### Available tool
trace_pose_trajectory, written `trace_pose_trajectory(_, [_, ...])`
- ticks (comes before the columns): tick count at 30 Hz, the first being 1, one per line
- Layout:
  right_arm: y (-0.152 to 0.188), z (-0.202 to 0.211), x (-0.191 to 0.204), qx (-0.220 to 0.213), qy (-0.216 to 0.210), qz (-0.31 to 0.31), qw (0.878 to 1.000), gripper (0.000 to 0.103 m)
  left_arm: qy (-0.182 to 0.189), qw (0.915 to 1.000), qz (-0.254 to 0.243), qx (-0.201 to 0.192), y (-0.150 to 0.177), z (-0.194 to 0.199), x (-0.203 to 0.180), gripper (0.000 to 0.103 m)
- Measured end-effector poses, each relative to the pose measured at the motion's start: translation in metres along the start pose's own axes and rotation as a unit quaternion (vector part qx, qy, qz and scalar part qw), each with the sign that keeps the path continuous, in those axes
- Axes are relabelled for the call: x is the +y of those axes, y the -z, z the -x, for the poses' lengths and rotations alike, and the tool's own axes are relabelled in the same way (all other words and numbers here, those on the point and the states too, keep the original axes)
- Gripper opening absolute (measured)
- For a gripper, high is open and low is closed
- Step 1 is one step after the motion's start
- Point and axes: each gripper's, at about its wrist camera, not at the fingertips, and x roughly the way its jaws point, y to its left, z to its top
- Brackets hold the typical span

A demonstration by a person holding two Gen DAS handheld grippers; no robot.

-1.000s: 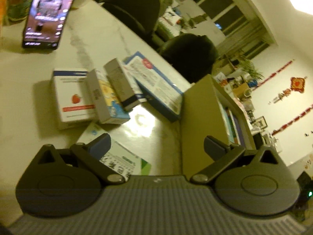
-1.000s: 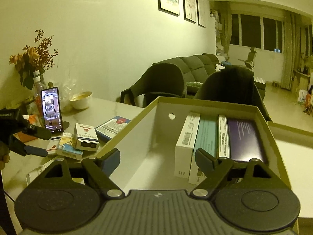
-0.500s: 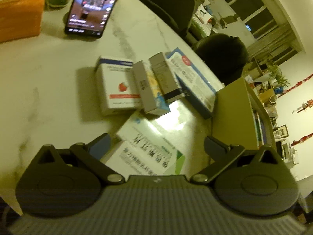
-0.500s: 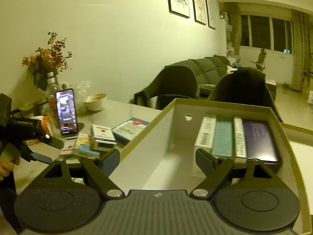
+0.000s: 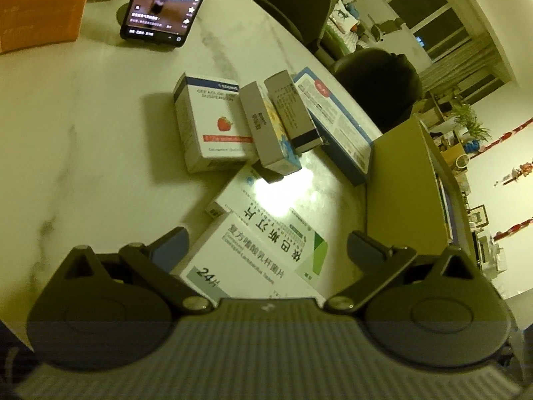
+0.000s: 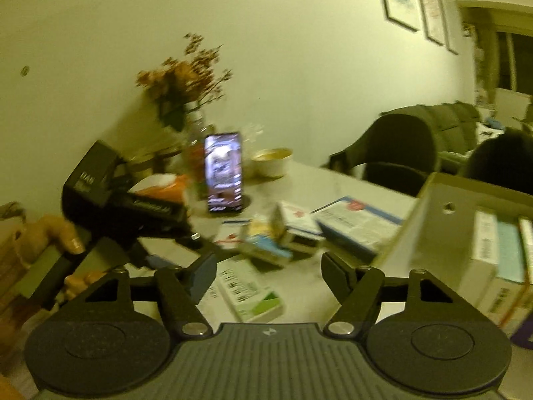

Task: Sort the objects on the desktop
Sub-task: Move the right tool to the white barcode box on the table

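In the left wrist view my left gripper [image 5: 268, 248] is open low over the marble table [image 5: 83, 153]. A white box with a green corner [image 5: 266, 233] lies flat between its fingers, apart from the pads. Beyond it lie a white strawberry box [image 5: 213, 126], a yellow-blue box [image 5: 271, 140], a grey box [image 5: 293, 113] and a flat blue-edged box [image 5: 336, 123]. My right gripper [image 6: 269, 273] hovers over the white-green box [image 6: 253, 293]; its jaws are closing with nothing between them. The cardboard box [image 6: 429, 200] at the right holds several upright boxes [image 6: 486, 236].
A lit phone [image 5: 166, 3] stands propped at the back, with an orange tissue box [image 5: 40, 10] to its left. A bowl [image 6: 271, 161] and a vase of dried flowers [image 6: 186, 86] stand by the wall. A hand [image 6: 63, 233] holds the left gripper [image 6: 176, 250]. Dark chairs [image 6: 396, 153] are behind the table.
The right gripper swung left, from facing into the cardboard box to facing the loose boxes, and its jaws narrowed. The left gripper drew closer to the white-green box, which now lies between its fingers.
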Motion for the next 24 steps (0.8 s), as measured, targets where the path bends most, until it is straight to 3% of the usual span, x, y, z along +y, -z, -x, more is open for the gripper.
trace_pose_trajectory(7, [0.007,-0.016,0.026,0.028,-0.032,0.021,0.999,0.070,0.016,0.9998,0.004,-0.011,0.009,0.005,0.009,0.103])
trace_pose_trajectory(15, [0.025,-0.032,0.054,0.063,-0.014,0.049,0.997,0.069,0.028,0.9992,-0.016,-0.021,0.014,0.006,0.010,0.103])
trace_pose_trajectory(24, [0.045,-0.044,0.041,0.110,-0.010,-0.042,0.993,0.069,0.039,0.9977,-0.050,-0.025,0.013,-0.006,0.005,0.100])
